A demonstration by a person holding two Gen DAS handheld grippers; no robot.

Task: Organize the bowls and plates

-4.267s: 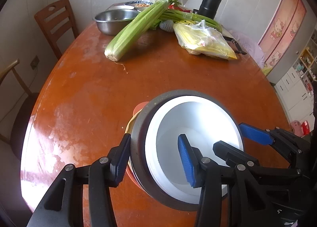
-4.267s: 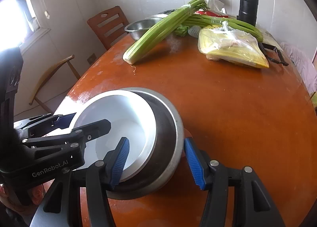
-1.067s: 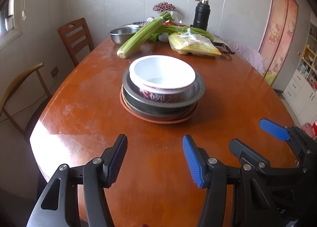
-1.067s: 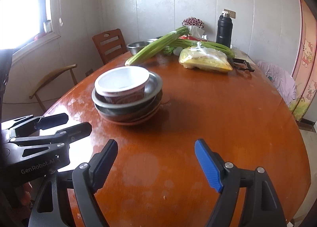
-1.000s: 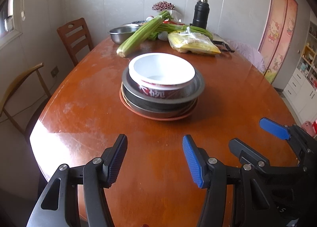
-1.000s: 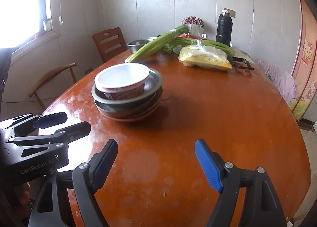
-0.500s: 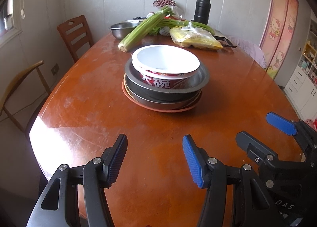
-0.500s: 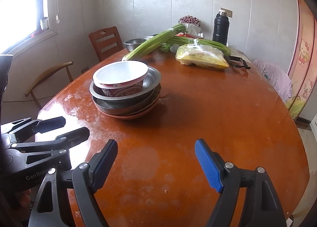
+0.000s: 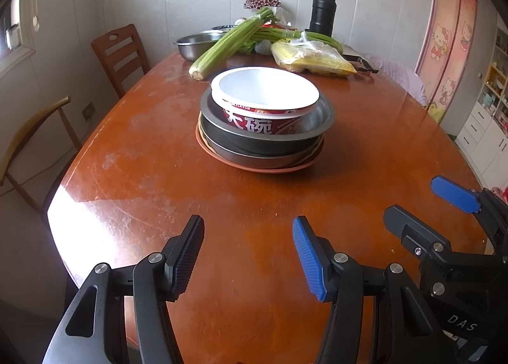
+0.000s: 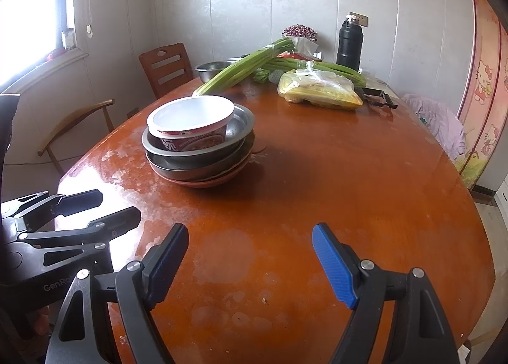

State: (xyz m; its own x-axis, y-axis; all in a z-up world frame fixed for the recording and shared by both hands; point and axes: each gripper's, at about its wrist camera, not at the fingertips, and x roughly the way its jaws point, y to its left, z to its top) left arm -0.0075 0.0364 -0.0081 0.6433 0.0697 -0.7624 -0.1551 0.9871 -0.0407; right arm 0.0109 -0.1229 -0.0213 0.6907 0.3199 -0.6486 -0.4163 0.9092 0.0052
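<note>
Bowls sit piled in one stack [image 9: 265,129] on the table [image 9: 152,173], a white paper bowl [image 9: 265,94] on top, while my left tool [image 9: 247,256] and my right tool [image 10: 250,262] hang open and empty nearby.

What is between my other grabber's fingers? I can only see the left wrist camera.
Observer: Nothing. The right gripper is open above the table, with only a tiny crumb on the wood between its fingers.
Operator: Is anything on the windowsill?
Observer: Yes, a small red thing lies on the windowsill. I cannot tell what it is.
Operator: Does my left grabber have writing on it?
Observer: Yes, white letters reading "GenRo" on the body of the left gripper.
</note>
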